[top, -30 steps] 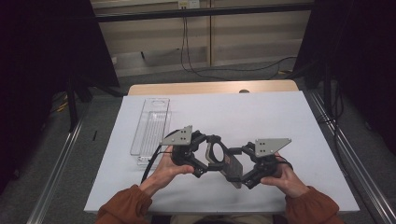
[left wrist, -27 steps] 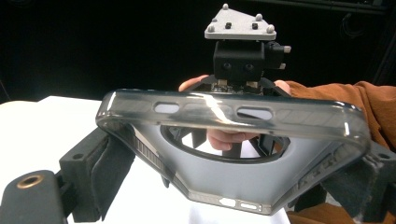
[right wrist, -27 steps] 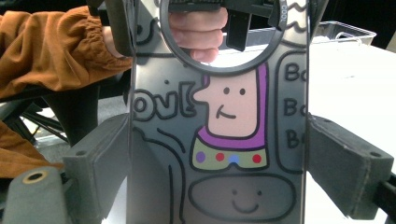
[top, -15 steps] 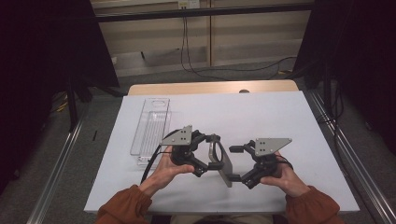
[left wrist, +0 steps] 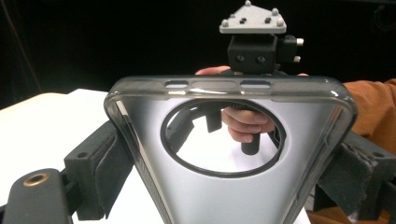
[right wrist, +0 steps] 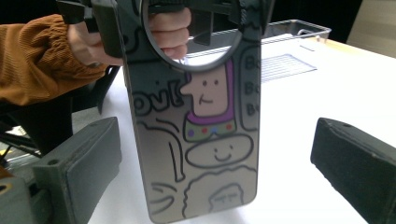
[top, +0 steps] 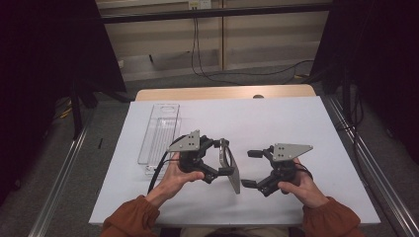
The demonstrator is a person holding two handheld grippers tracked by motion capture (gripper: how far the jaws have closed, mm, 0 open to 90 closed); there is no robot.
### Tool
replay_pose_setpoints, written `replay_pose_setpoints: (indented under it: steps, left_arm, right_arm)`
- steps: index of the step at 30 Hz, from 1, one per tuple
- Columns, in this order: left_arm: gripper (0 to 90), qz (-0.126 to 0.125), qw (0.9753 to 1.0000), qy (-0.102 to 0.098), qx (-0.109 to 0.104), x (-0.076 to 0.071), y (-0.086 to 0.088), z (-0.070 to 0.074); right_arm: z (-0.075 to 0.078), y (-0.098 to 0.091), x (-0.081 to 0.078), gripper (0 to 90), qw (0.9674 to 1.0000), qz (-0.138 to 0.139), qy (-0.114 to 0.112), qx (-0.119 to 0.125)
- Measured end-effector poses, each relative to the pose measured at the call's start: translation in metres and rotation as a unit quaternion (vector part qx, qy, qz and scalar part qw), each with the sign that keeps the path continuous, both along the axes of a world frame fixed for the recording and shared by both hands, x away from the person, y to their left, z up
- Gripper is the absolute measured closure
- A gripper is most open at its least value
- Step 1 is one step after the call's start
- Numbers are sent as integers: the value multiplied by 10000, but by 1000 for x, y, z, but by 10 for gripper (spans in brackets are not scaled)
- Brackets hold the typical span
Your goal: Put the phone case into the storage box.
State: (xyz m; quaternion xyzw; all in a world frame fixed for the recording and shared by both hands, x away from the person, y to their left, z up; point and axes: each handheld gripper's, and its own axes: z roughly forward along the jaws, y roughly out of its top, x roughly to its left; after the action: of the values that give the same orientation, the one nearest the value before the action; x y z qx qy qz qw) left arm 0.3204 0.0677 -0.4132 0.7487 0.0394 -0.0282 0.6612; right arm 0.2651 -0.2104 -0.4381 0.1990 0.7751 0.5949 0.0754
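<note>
Left gripper [top: 223, 157]: jaws closed against both long edges of the phone case [top: 231, 169], gripping it at the end with the round cutout. Case is held upright above the white bench [top: 276, 118], between the two grippers. Right gripper [top: 252, 169]: jaws spread wide, holding nothing, standing just clear of the case's printed face. Clear tray [top: 159, 134] rests on the bench beyond the left gripper.

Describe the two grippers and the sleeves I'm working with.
Both grippers are black, each topped by a grey three-cornered plate with small studs. The left claw trails a black cable toward the table edge. The right claw has two blocky dark jaws faced with worn grey padding. Both sleeves are rust-orange, ribbed at the cuffs.
</note>
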Motion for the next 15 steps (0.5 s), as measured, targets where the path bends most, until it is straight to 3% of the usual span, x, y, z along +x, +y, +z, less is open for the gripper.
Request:
replay_pose_setpoints:
  steps: [4, 13, 15]
  left_arm:
    - [123, 103, 9999, -33, 9, 2, 4, 2]
    - [123, 341, 9994, 58, -32, 3, 13, 4]
    - [123, 433, 9991, 22, 18, 4, 15, 4]
  right_arm:
    - [0, -3, 2, 15, 9996, -292, 25, 0]
    - [-1, -13, 4, 11, 9978, -647, 98, 82]
    - [-1, -15, 5, 0, 9960, -877, 144, 117]
